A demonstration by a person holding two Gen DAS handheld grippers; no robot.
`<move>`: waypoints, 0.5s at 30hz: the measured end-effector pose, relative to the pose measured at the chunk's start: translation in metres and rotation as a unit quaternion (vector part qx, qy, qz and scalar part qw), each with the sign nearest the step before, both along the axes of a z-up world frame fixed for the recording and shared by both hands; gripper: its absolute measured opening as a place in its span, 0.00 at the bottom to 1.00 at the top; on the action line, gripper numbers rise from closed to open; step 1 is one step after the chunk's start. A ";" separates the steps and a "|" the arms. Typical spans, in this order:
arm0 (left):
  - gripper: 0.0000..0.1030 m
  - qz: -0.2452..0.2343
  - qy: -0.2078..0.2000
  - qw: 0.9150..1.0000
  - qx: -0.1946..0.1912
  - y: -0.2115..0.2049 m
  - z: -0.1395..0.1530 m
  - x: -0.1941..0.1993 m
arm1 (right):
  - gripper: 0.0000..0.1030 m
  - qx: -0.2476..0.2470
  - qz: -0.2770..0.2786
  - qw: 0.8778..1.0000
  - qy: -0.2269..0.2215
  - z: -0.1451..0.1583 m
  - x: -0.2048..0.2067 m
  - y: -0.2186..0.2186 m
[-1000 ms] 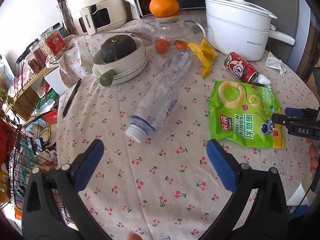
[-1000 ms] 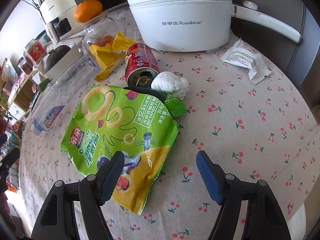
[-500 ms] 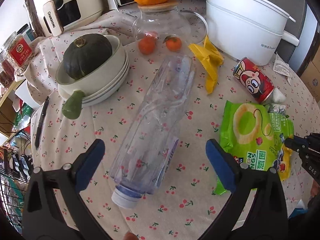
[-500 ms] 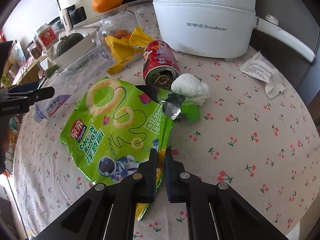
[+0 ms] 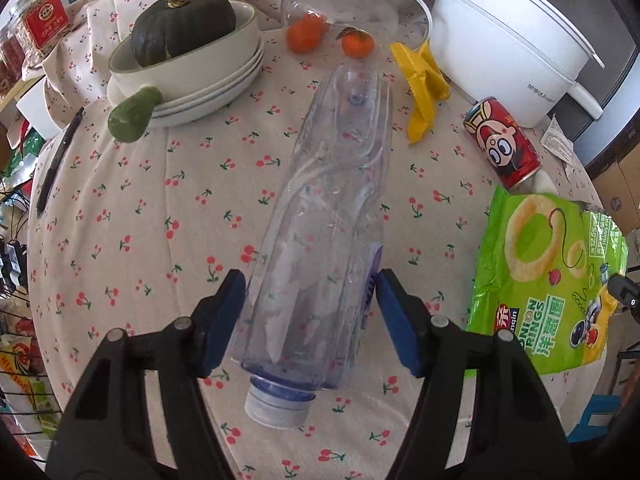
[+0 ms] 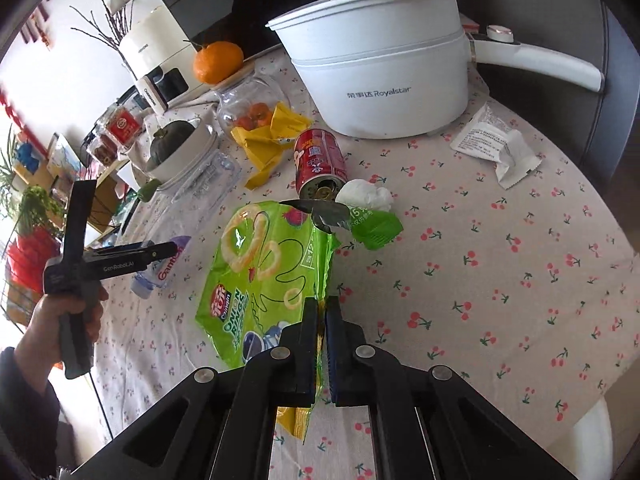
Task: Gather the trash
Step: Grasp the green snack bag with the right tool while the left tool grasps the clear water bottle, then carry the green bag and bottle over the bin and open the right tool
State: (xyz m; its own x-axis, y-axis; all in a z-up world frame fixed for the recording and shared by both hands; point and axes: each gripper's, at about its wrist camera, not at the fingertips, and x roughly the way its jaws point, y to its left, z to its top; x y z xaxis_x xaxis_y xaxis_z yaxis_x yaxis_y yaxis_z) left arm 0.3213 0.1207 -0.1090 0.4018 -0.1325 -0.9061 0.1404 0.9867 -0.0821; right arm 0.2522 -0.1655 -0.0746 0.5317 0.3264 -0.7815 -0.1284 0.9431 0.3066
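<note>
A crushed clear plastic bottle (image 5: 324,240) lies on the cherry-print tablecloth, cap toward me. My left gripper (image 5: 310,316) straddles its neck end, blue pads at each side, close on both sides; contact is not clear. My right gripper (image 6: 322,340) is shut on the bottom edge of the green onion-rings snack bag (image 6: 264,276), lifting it off the cloth. The bag also shows in the left wrist view (image 5: 548,288). A red drink can (image 6: 320,160), a crumpled white tissue (image 6: 366,196), a yellow wrapper (image 6: 272,140) and a white sachet (image 6: 496,144) lie nearby.
A white electric pot (image 6: 380,64) stands at the back. A glass jar (image 5: 340,4) with small oranges, stacked bowls (image 5: 192,72) holding a dark squash, and a pen (image 5: 56,160) are on the left. The table edge (image 6: 600,400) is near right.
My left gripper moved forward over the bottle and narrowed around its neck end. My right gripper closed on the snack bag's edge and raised it.
</note>
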 end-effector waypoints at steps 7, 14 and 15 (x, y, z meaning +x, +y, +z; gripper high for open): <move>0.65 0.027 -0.027 0.998 -0.057 -0.007 0.017 -0.064 | 0.04 0.002 0.003 1.000 -0.028 0.037 -0.042 -0.022; 0.63 0.028 -0.047 0.994 -0.090 -0.020 0.042 -0.110 | 0.04 0.003 -0.006 0.998 -0.065 0.076 -0.089 -0.048; 0.63 0.026 -0.049 0.994 -0.093 -0.023 0.045 -0.117 | 0.04 0.003 -0.009 0.997 -0.070 0.081 -0.095 -0.052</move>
